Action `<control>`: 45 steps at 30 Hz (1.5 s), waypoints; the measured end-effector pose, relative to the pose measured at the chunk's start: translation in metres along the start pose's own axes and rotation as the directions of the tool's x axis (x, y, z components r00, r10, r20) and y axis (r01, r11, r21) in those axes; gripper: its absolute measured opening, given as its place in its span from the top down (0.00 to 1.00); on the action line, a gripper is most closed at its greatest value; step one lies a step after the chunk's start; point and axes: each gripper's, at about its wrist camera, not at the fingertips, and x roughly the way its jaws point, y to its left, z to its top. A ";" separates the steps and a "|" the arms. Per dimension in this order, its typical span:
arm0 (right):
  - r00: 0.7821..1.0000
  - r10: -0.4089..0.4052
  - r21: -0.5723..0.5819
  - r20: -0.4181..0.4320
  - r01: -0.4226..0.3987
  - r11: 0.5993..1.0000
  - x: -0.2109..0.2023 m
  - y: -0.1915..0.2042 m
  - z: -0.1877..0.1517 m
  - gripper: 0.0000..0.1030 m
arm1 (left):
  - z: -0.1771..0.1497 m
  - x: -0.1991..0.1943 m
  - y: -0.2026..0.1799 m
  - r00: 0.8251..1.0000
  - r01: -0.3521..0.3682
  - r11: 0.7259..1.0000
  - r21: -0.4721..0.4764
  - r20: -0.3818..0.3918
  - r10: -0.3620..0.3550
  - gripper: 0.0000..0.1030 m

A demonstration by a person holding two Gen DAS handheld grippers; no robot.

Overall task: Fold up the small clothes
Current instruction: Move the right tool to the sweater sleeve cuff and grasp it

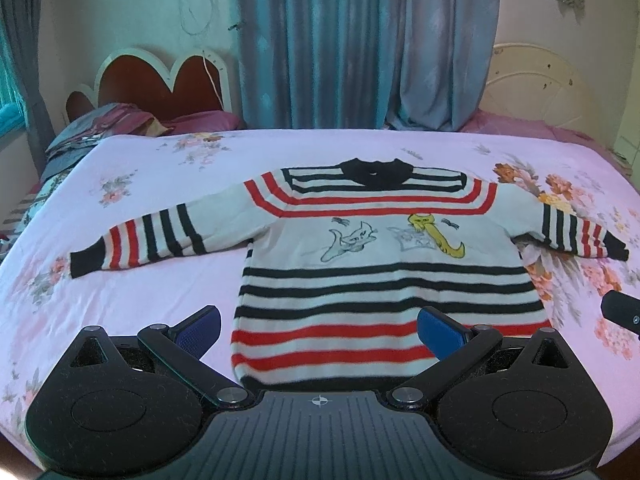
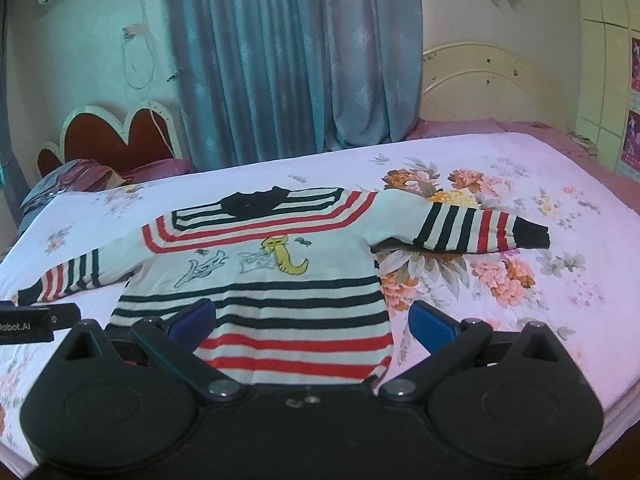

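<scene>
A bedroom with blue-grey curtains (image 1: 360, 40) behind a wide bed (image 1: 140, 280) under a pink floral sheet, a heart-shaped headboard (image 1: 160, 80) off at ten o'clock and a cream one (image 2: 480, 76) at two. Spread flat in the middle of the sheet is a small striped sweater (image 1: 380, 248), front up with cartoon cats across the chest, collar at twelve o'clock, hem nearest the grippers, both sleeves stretched out to nine and three.

The left gripper (image 1: 320, 330) hovers at six o'clock by the hem, its blue pads spread wide, nothing between them; its span runs from the sheet just outside the hem's left corner to over the body. The right gripper (image 2: 312, 322) is likewise wide and empty, straddling the hem's right corner, and its black tip shows at the left view's right edge.

To my eye no fold has been made yet: the garment is laid out and this is the approach. The next move looks like a pinch on an edge, likely a sleeve cuff or hem corner, which calls for dropping low enough to catch the knit without bunching the sheet underneath.
</scene>
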 end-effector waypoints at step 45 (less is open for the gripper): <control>0.939 -0.270 0.185 -0.213 0.310 0.932 0.253 -0.184 0.062 0.11 | 0.113 0.282 -0.115 0.995 -0.007 0.997 0.074 -0.098 0.014 0.00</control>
